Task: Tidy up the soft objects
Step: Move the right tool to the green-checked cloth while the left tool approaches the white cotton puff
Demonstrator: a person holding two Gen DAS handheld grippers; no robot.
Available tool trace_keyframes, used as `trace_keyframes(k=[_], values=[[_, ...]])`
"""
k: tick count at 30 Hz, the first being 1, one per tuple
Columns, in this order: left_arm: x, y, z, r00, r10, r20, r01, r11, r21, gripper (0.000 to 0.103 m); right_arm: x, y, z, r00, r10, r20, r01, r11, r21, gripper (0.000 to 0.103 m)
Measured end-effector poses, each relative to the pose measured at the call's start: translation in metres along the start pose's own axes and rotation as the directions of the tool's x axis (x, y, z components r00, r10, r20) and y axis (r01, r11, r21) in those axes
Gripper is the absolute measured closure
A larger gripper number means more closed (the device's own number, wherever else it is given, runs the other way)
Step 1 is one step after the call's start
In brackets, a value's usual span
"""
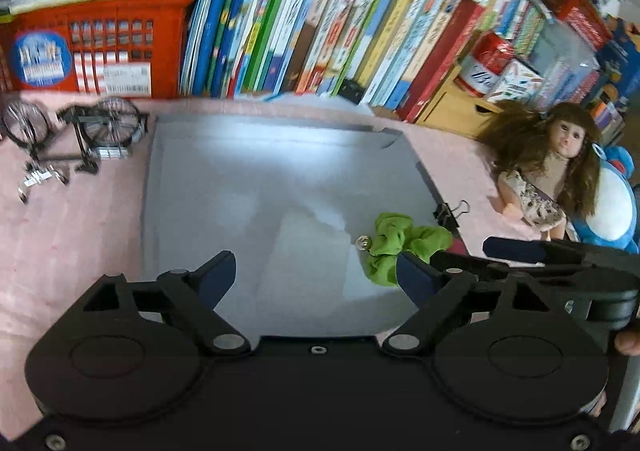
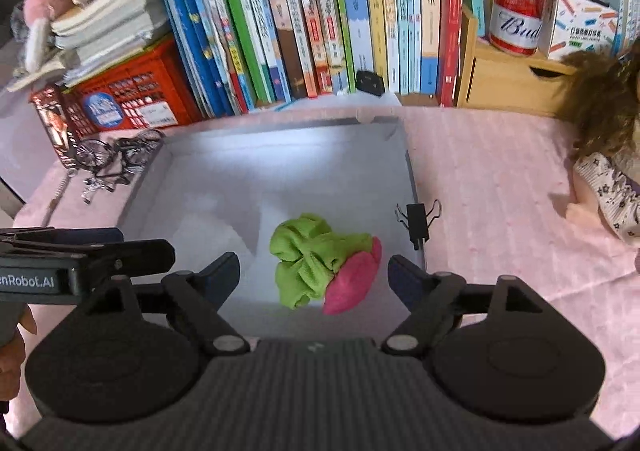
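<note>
Inside the grey tray [image 2: 208,187], a green scrunchie [image 2: 306,259] touches a pink one [image 2: 354,283]; both the left hand-held gripper [image 1: 316,275] and right hand-held gripper [image 2: 314,275] gape wide, empty.

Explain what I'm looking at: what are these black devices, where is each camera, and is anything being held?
These are two handheld grippers, one in each of a person's hands; no robot arm is involved. Each picture comes from a fisheye camera mounted on a gripper, looking forward along its two fingers. The left gripper and right gripper are both open and hold nothing. Below them a shallow grey tray sits on a pink cloth. In the tray lie a green scrunchie and a pink soft piece touching it. A black binder clip sits at the tray's right edge. A doll lies to the right.
</note>
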State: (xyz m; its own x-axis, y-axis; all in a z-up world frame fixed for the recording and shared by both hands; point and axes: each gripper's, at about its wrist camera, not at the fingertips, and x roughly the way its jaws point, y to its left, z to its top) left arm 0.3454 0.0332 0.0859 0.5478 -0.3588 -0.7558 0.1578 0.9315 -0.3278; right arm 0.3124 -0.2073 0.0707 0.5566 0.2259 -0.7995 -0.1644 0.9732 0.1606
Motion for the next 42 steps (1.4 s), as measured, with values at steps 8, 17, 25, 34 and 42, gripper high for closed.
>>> trace_keyframes(k=[8,17,25,34,42], values=[[-0.05,-0.006,-0.027,0.997,-0.03,0.077,0.026,0.998,0.051,0.013,-0.049,0.007,-0.021,0.994,0.052,0.099,-0.045,0.997,-0.065,0.012],[-0.109,-0.006,-0.069,0.983,-0.068,0.173,0.051,0.994,0.096,0.008,-0.1,0.018,-0.06,0.972,0.119,0.203,-0.096,0.988,-0.124,0.009],[-0.147,0.0,-0.122,0.961,-0.041,0.272,0.011,0.994,0.113,0.004,-0.125,0.026,-0.104,0.946,0.183,0.266,-0.147,0.978,-0.15,0.005],[-0.176,0.014,-0.182,0.916,0.005,0.402,-0.035,0.997,0.066,0.0,-0.14,0.04,-0.168,0.909,0.187,0.373,-0.135,0.978,-0.16,0.0],[-0.18,0.032,-0.223,0.904,0.102,0.415,-0.125,0.992,0.027,0.0,-0.148,0.055,-0.21,0.885,0.161,0.437,-0.074,0.975,-0.208,0.0]])
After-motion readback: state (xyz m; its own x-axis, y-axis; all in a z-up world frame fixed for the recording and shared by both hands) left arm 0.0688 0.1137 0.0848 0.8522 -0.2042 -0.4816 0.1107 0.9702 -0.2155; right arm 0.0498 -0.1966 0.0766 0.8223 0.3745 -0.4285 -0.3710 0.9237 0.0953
